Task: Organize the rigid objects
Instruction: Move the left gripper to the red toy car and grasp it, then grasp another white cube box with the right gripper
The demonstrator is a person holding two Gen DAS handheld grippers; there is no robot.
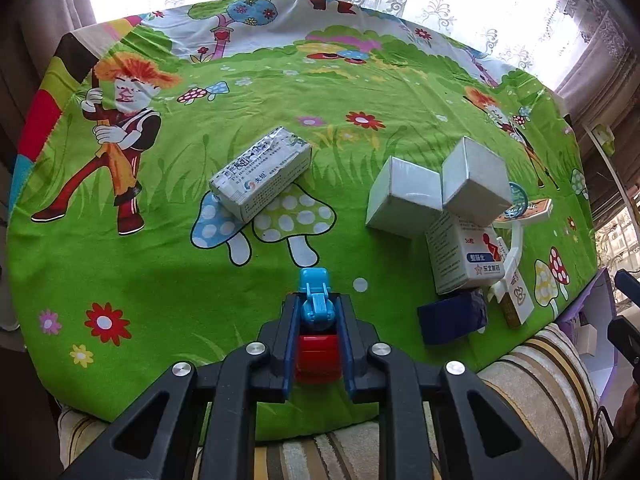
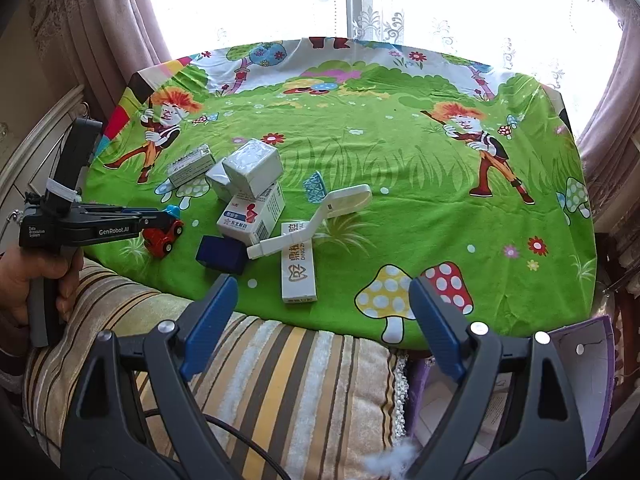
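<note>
Toy car (image 1: 318,330): clamped in left gripper (image 1: 318,300) at near edge for sorting; right gripper (image 2: 324,300) spread, empty.

A red toy car (image 1: 318,354) with a blue top was held upright near the table's front edge; white boxes (image 2: 252,166) were piled against a dark blue block (image 2: 221,255).
</note>
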